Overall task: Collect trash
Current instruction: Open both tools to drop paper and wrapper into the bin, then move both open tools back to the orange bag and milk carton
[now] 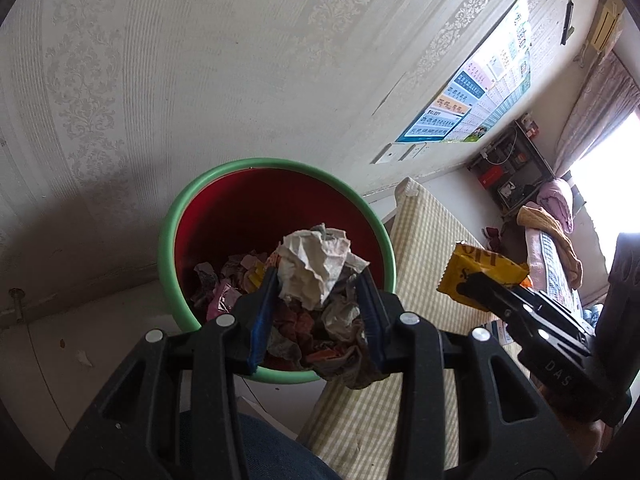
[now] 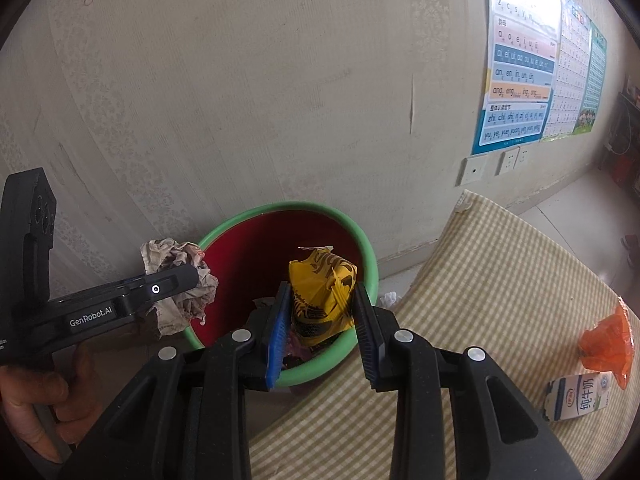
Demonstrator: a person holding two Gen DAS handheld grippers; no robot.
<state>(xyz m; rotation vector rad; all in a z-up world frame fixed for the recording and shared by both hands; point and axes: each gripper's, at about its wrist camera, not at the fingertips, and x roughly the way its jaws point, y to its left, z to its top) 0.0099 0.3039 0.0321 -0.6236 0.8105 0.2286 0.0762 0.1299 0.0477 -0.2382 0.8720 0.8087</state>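
Checked cloth (image 2: 480, 280) beside bin (image 2: 360, 240), papered wall (image 2: 240, 100).

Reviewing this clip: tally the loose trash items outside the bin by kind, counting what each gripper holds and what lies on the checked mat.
Crumpled paper wad, held by left gripper: 1
Yellow snack wrapper, held by right gripper: 1
Orange plastic wrapper on mat: 1
Milk carton on mat: 1
Total: 4. Contents of the bin not counted.

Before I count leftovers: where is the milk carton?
The milk carton lies on the checked mat at the right wrist view's lower right, just below the orange wrapper.
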